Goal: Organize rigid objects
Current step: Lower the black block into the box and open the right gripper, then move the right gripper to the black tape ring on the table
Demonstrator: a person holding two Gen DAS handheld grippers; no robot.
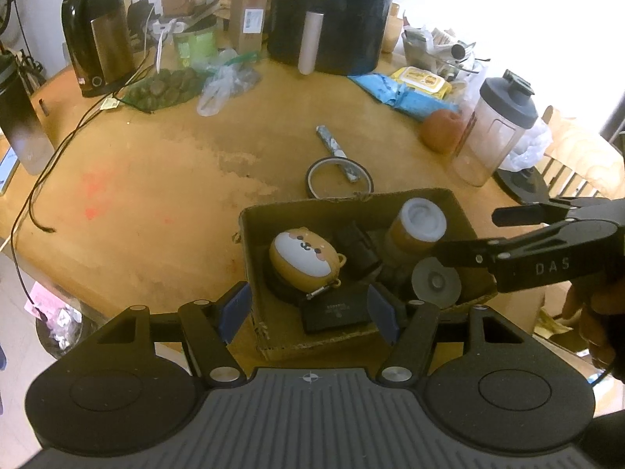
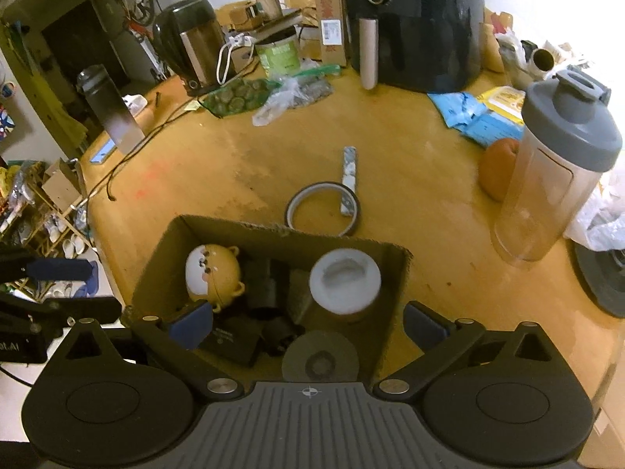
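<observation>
Here the cardboard box [image 2: 390, 293] sits lower centre on the table [image 2: 234, 164], holding a white-capped jar [image 2: 344, 279] and a grey disc [image 2: 320, 355]. Right tongs [image 2: 308, 322] gape empty over it. Left tongs [image 1: 308, 312] straddle the box's near-left wall, half-open; whether they pinch it I cannot tell.

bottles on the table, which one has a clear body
The shaker bottle with the grey flip lid, beside the orange; the tall bottle at the far left is dark and opaque.

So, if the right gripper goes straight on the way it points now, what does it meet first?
Most likely the grey disc lying in the cardboard box, just ahead of the open right gripper. The white-lidded jar stands beyond it. Depth is unclear, so this is a judgement.
</observation>
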